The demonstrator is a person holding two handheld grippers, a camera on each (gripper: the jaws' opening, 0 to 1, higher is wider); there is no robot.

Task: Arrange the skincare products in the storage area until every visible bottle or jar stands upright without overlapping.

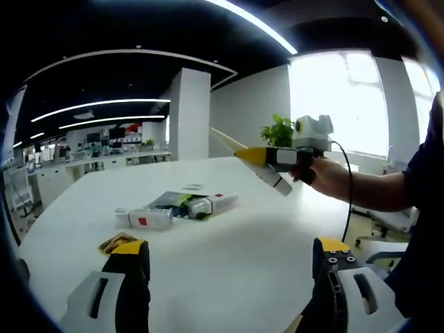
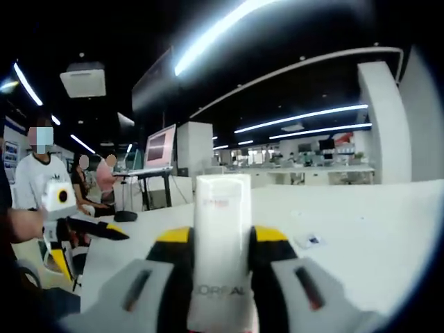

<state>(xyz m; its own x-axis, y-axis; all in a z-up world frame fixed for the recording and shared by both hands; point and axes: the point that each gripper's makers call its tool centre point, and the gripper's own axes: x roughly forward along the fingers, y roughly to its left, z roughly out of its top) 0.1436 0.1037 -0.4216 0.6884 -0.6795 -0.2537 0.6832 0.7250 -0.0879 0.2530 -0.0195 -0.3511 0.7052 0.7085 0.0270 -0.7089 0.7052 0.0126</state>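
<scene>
The table (image 1: 229, 257) lies bare between the left gripper (image 1: 229, 267) and the cluster of products (image 1: 177, 208) lying flat at mid-table. A brown packet (image 1: 116, 243) sits just beside its left jaw. The right gripper (image 1: 267, 161), clamping a tube (image 2: 220, 236), hangs above the far edge.

long ceiling light strips (image 2: 229, 21) bend into arcs under the fisheye lens. in the left gripper view the window (image 1: 340, 100) is blown out white, and the white table (image 1: 229, 257) below it is evenly lit, with soft shadows. in the right gripper view the people (image 2: 41, 180) left of the screen (image 2: 161, 147) are blurred.
</scene>
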